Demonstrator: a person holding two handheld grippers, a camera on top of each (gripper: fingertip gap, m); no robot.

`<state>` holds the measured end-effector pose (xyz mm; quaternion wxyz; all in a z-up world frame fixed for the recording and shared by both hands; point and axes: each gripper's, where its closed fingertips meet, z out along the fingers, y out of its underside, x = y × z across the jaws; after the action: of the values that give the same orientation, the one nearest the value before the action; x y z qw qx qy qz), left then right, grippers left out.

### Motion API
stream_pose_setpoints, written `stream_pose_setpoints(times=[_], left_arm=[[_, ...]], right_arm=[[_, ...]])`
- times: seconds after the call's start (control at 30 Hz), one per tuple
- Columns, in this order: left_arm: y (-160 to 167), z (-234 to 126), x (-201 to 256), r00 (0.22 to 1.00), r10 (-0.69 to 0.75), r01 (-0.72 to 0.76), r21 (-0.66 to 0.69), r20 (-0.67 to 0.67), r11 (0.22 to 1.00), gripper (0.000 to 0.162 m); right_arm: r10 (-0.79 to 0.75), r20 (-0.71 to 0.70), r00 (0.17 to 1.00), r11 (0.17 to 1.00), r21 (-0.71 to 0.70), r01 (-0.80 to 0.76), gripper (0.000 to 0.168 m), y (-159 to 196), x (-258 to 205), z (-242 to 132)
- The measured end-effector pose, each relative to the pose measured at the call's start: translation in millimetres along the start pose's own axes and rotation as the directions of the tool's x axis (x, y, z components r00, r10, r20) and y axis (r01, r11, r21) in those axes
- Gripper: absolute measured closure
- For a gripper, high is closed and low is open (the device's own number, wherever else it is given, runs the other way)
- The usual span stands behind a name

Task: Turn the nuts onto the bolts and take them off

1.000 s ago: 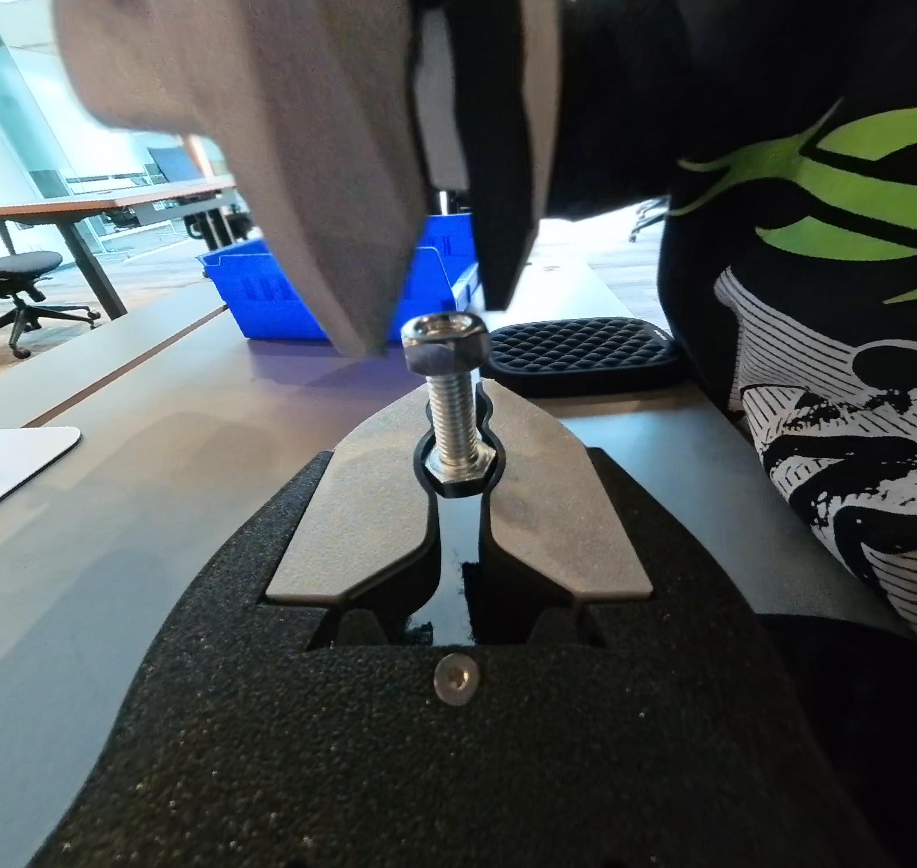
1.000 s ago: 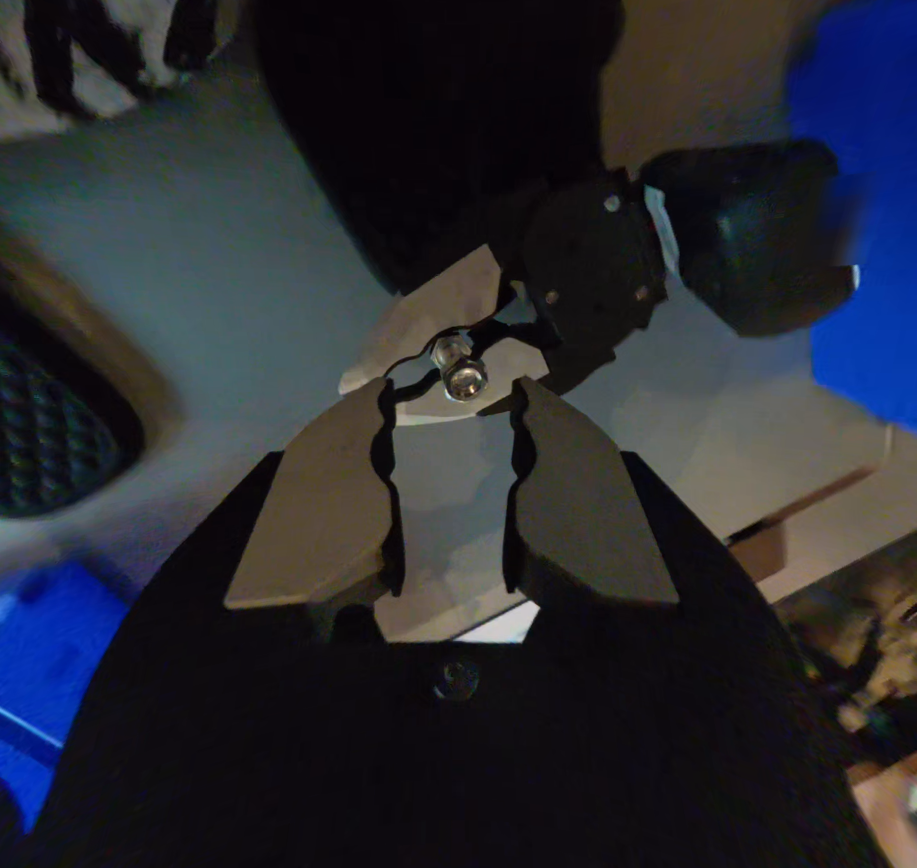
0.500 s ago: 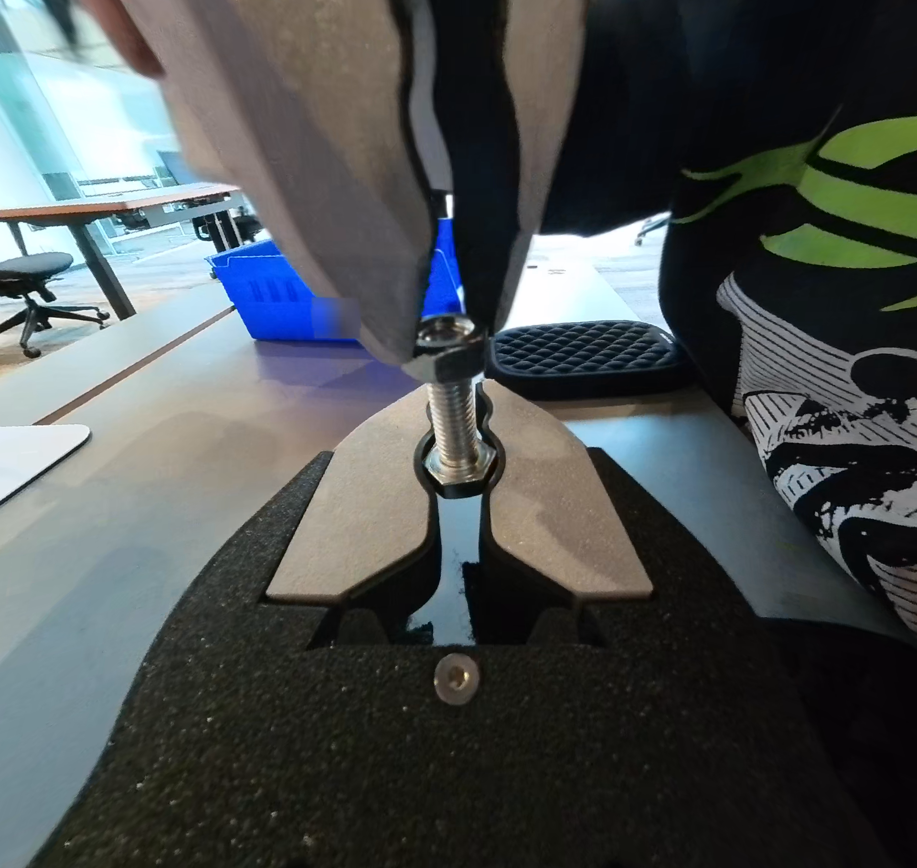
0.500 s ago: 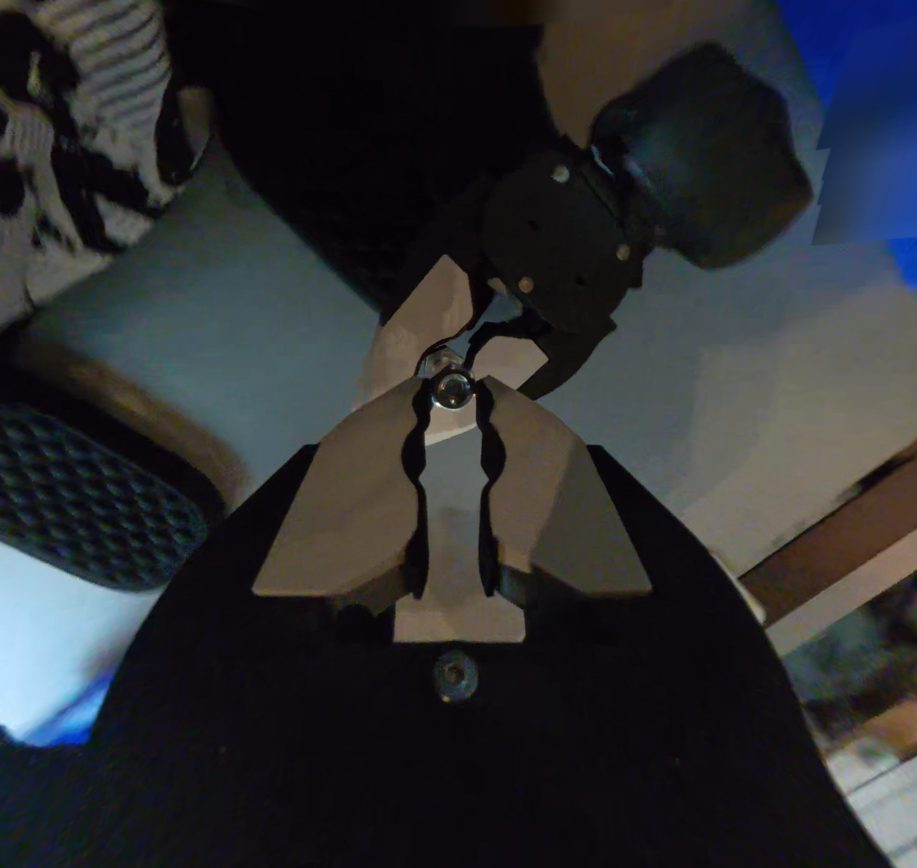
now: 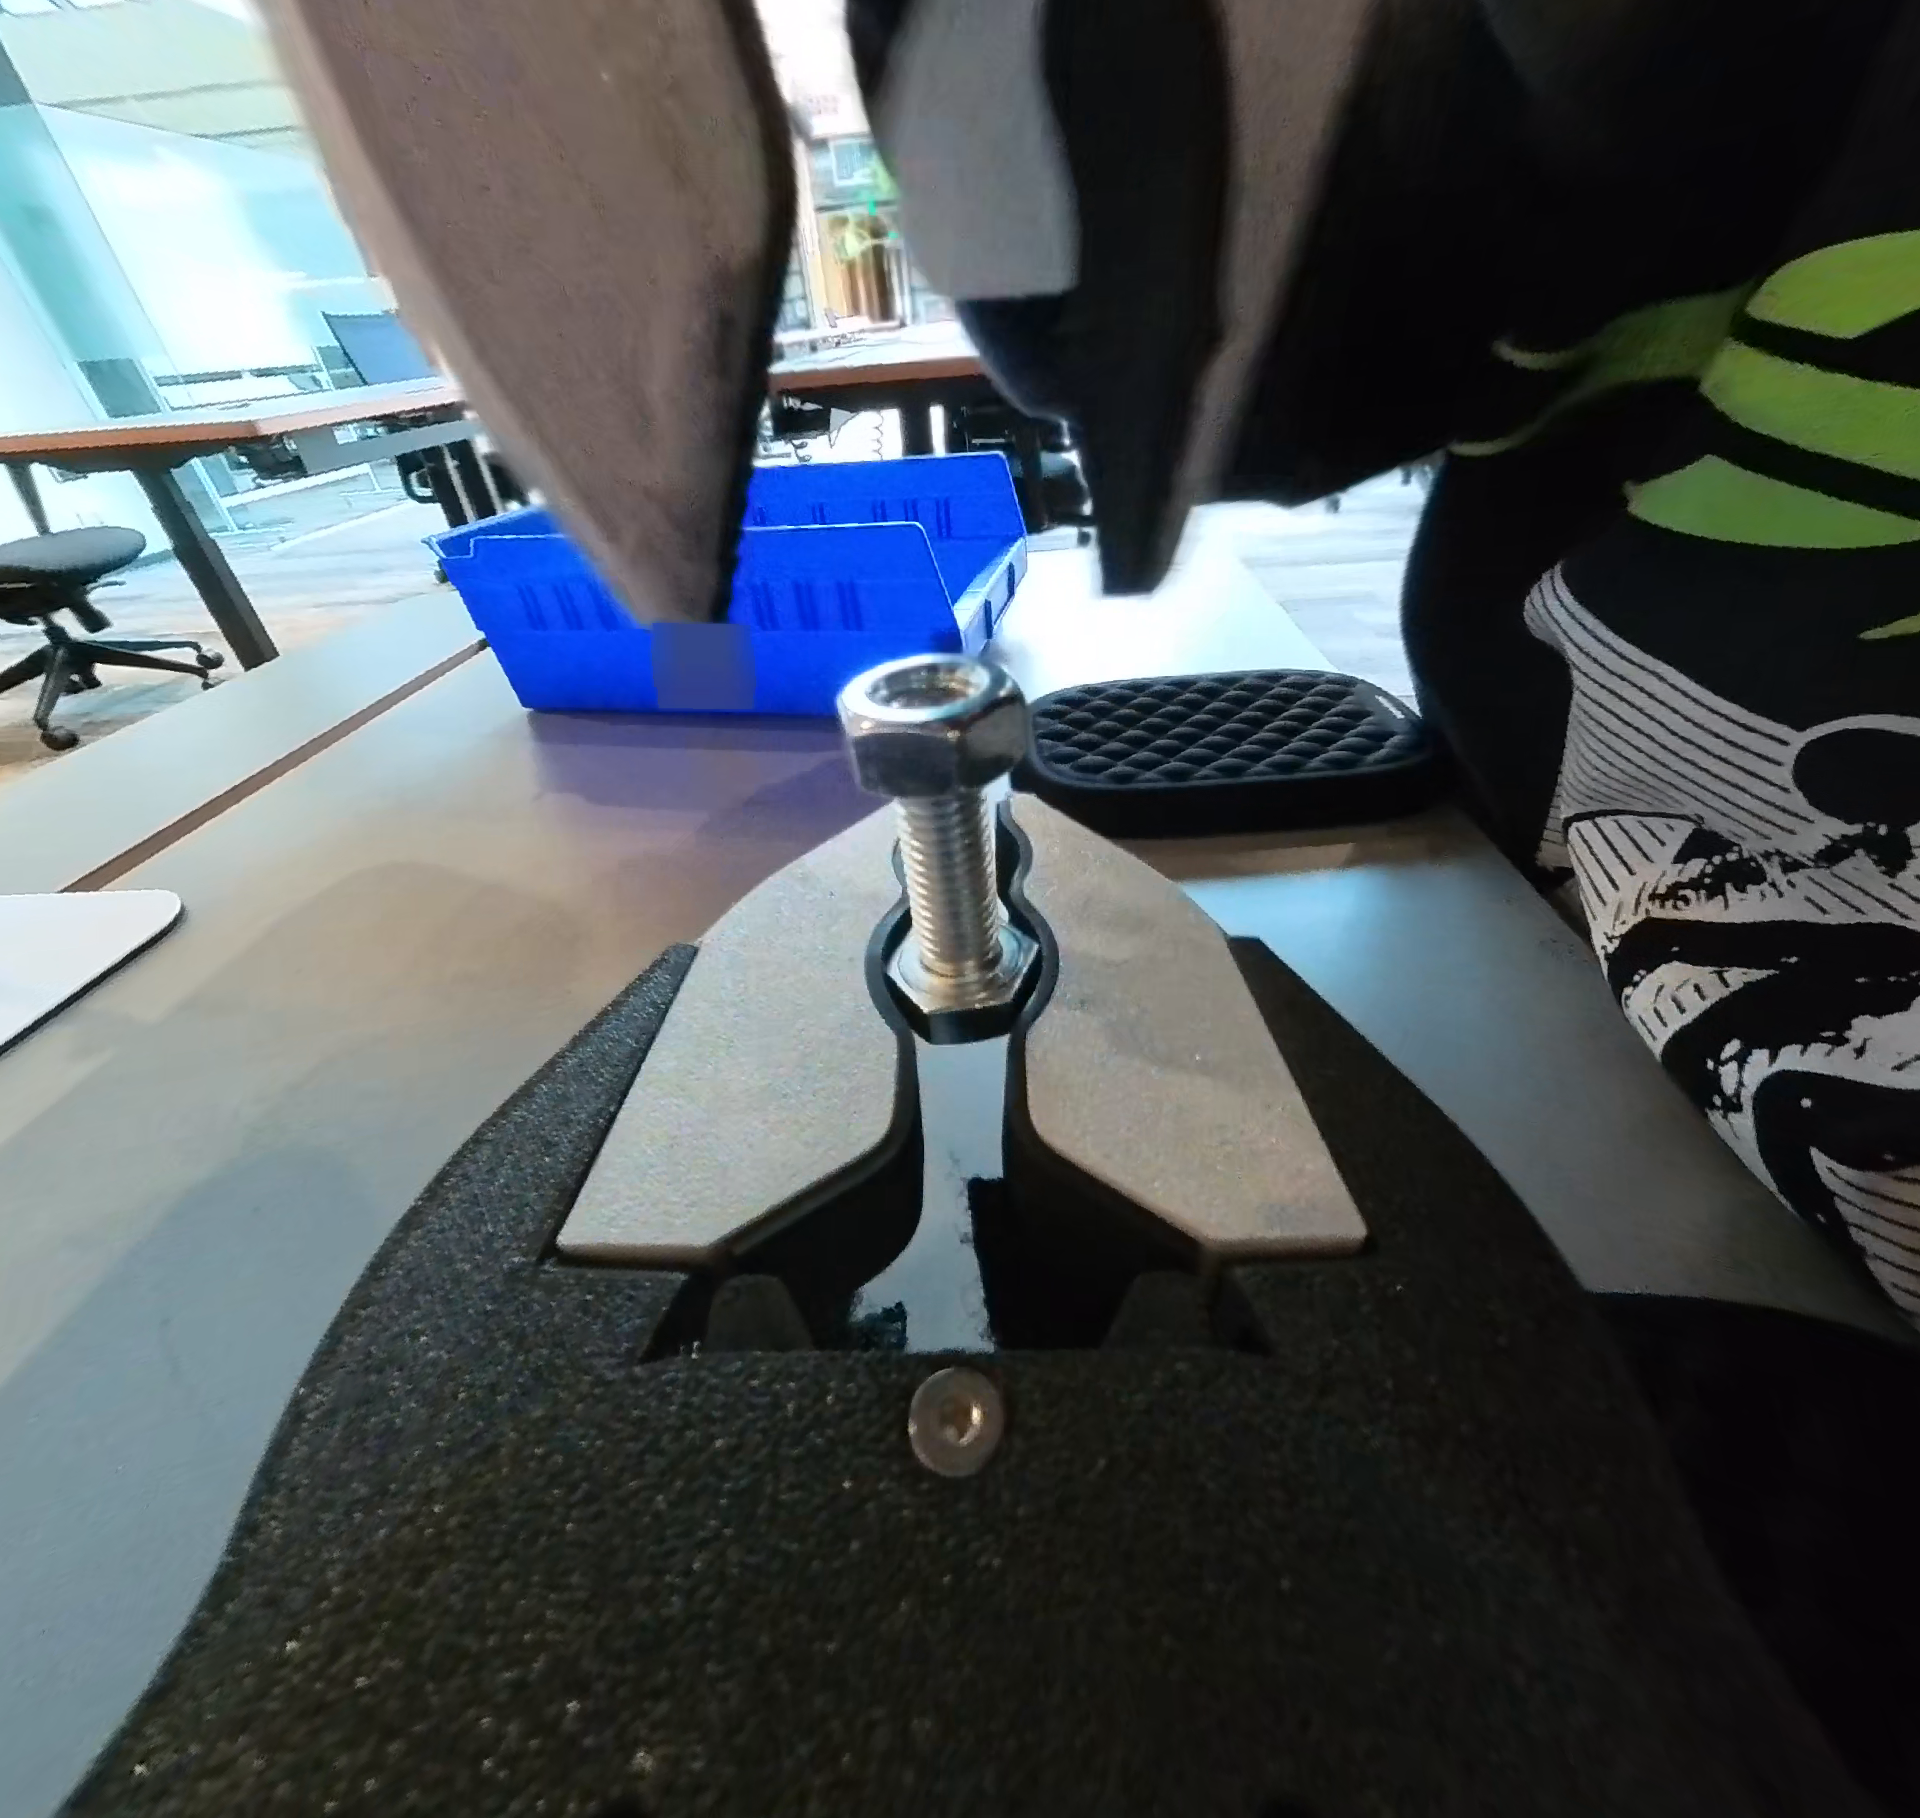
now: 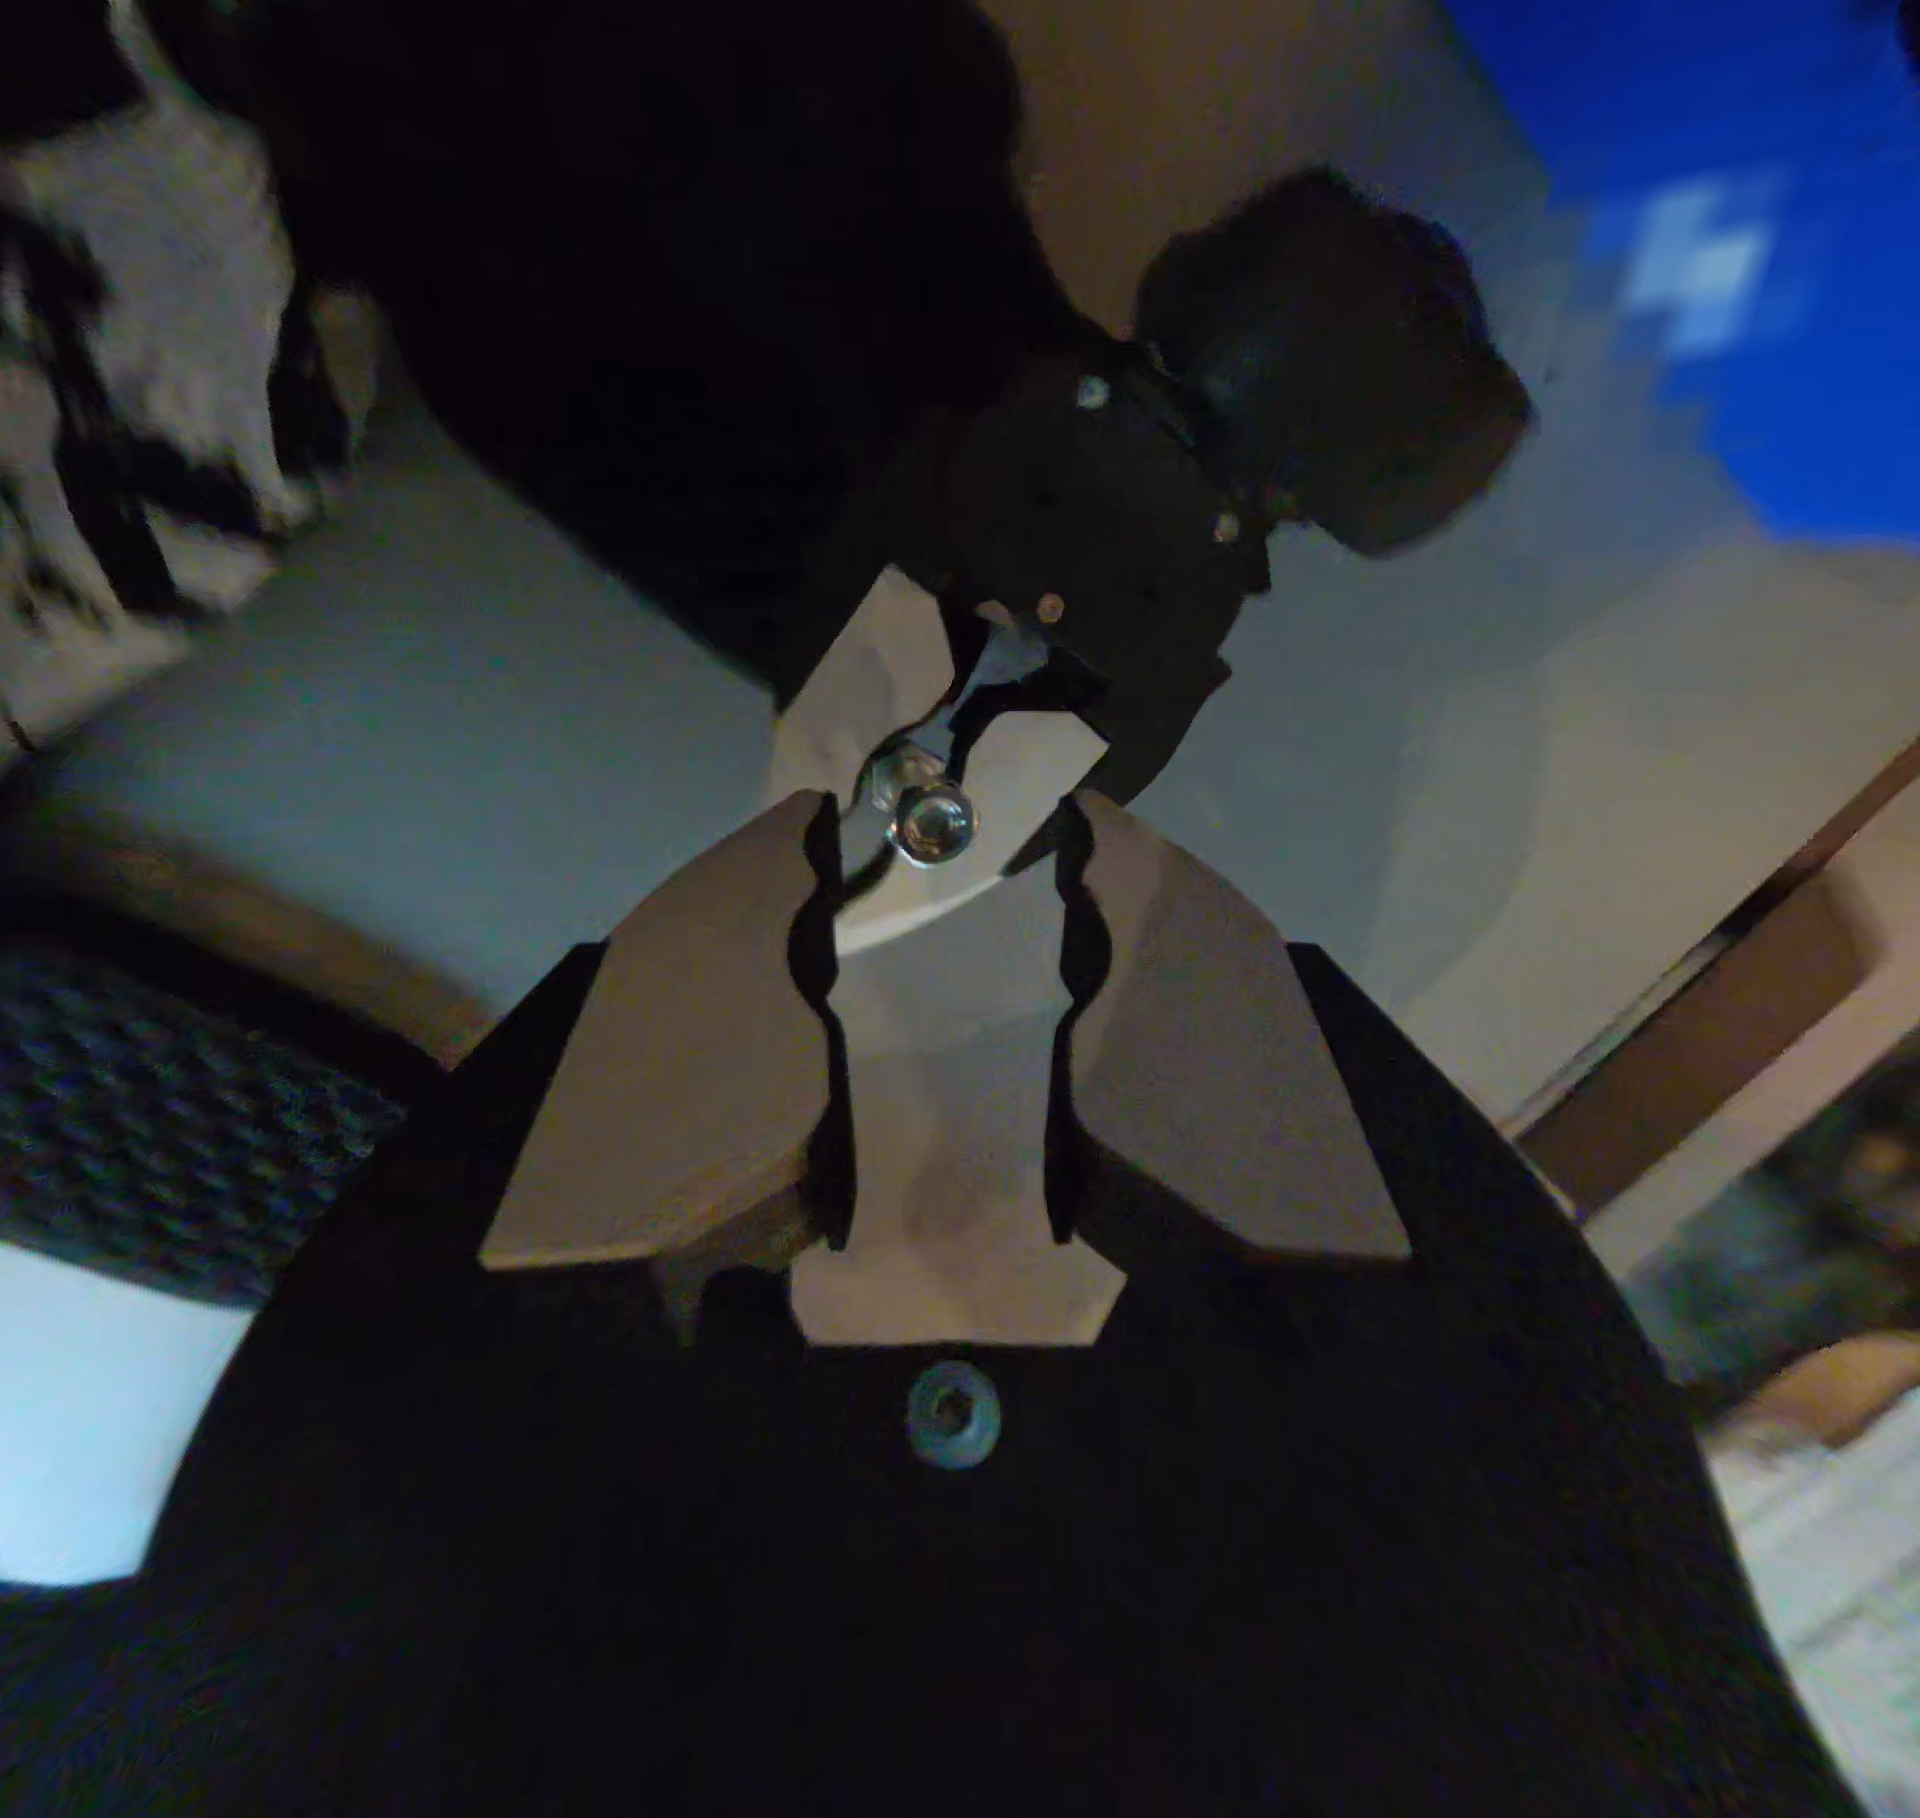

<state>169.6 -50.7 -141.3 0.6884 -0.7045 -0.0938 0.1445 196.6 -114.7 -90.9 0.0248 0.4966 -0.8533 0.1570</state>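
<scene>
A steel bolt (image 5: 951, 906) stands upright, its hex head clamped between the fingers of my left gripper (image 5: 958, 838), which is shut on it. A steel nut (image 5: 932, 734) sits on the bolt's top end. My right gripper (image 5: 904, 573) hangs open just above the nut, one finger on each side, not touching it. In the right wrist view I look straight down on the nut (image 6: 932, 826), which lies between the spread fingertips of my right gripper (image 6: 948, 818). The left gripper (image 6: 1091, 563) shows below it, holding the bolt.
A blue bin (image 5: 831, 605) stands behind the bolt on the grey table (image 5: 364, 989). A black textured pad (image 5: 1216, 745) lies to the right of it. A white pad (image 5: 73, 937) is at the left edge. A person's torso (image 5: 1714, 833) is close on the right.
Half a second ago my right gripper was closed around the nut. It has since opened and lifted off. The nut stays on the bolt's top; the left gripper has not moved.
</scene>
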Motion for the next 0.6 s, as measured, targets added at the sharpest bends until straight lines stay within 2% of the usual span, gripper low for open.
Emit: stream_pose_setpoints(times=[0.07, 0.1, 0.23, 0.33, 0.4, 0.47, 0.6], left_arm=[[0.7, 0.6, 0.9, 1.000, 0.004, -0.004, -0.006, -0.004, 1.000, 0.151], [0.7, 0.6, 0.8, 1.000, 0.004, -0.004, -0.006, -0.004, 1.000, 0.151], [0.6, 0.5, 1.3, 1.000, 0.005, -0.005, -0.006, -0.007, 1.000, 0.151], [0.3, 0.2, 1.0, 1.000, 0.004, -0.004, -0.003, -0.007, 1.000, 0.151], [-0.9, -0.9, 0.1, 1.000, 0.000, 0.000, 0.007, -0.002, 1.000, 0.151], [-0.9, -1.0, -0.3, 1.000, 0.000, 0.000, 0.007, 0.001, 1.000, 0.151], [0.4, -0.3, 0.2, 1.000, 0.007, -0.007, -0.003, 0.003, 1.000, 0.151]], right_arm=[[-0.249, 0.062, 0.967, 0.967, -0.039, 0.252, 0.130, 9.6, -5.7, 4.1], [-0.320, 0.097, 0.942, 0.944, -0.051, 0.326, 0.130, 13.9, -7.4, 7.0], [-0.369, 0.177, 0.912, 0.927, -0.005, 0.376, 0.137, 12.5, -4.5, 14.3], [-0.387, 0.186, 0.903, 0.922, 0.045, 0.385, 0.151, 10.1, -3.7, 13.3], [-0.354, 0.167, 0.920, 0.935, 0.050, 0.350, 0.151, 9.7, -2.0, 13.1], [-0.257, 0.153, 0.954, 0.966, 0.036, 0.254, 0.151, 10.5, -2.3, 13.2], [0.110, 0.101, 0.989, 0.994, -0.010, -0.110, 0.151, 10.9, -4.4, 14.0]])
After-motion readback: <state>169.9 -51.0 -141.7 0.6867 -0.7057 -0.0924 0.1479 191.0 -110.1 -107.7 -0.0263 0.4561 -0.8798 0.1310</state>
